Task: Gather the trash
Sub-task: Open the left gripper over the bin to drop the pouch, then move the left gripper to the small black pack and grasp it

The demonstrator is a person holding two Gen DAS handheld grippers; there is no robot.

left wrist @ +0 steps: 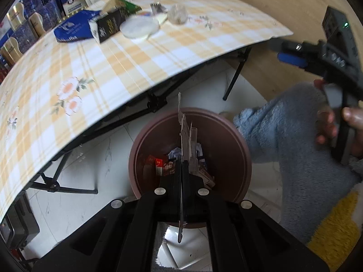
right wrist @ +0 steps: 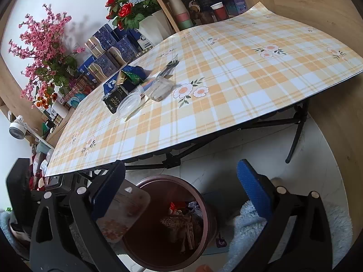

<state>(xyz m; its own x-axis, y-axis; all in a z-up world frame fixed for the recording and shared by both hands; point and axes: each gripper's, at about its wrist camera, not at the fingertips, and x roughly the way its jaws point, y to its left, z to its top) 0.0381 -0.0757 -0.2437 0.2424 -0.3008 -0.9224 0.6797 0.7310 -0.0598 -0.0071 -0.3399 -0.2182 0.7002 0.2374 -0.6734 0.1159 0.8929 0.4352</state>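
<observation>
My left gripper is shut on a flat food wrapper, held edge-on over the brown trash bin. The same wrapper shows flat in the right wrist view, at the bin's left rim. The bin holds several wrappers. My right gripper is open and empty, above the bin; it also shows in the left wrist view. More trash lies on the checked table: a black carton, a blue packet, a clear lid, a crumpled plastic cup.
The folding table's black legs stand beside the bin on the white tile floor. Boxes, flower pots and cups line the table's far side. A wooden wall is at the right. My blue fleece sleeve is beside the bin.
</observation>
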